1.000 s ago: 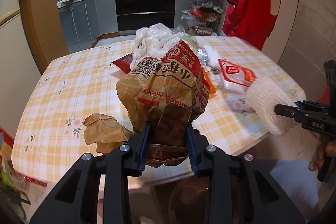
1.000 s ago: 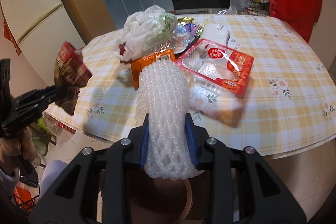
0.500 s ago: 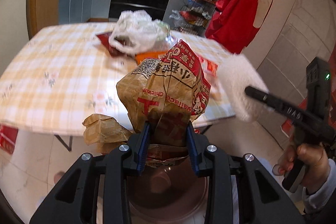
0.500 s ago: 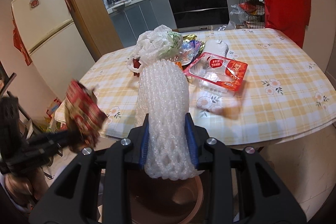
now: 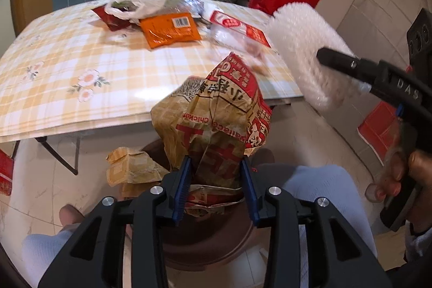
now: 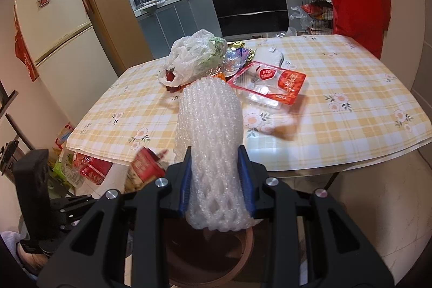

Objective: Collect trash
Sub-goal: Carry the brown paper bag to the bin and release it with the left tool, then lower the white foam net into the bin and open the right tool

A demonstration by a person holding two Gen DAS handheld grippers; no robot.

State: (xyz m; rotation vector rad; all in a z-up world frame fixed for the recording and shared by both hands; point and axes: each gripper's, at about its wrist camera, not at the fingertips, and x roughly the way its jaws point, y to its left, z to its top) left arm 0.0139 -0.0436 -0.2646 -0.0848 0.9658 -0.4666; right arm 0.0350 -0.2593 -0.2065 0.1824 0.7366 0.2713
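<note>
Lowered off the table (image 5: pixel 81 50) since a second ago, the crumpled paper bag (image 5: pixel 213 126) stands lengthwise up-frame in the opening left hand-held gripper (image 5: pixel 216 188) above the brown bin (image 5: pixel 237 242), nearer it than the right hand-held gripper (image 6: pixel 214 185) pinching foam netting (image 6: pixel 210 131).

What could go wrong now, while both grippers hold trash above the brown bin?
The left gripper is opening with the paper bag between its pads; the bag leans beyond the bin rim and may fall on the floor. The foam net in the right gripper is light and might bounce out.
</note>
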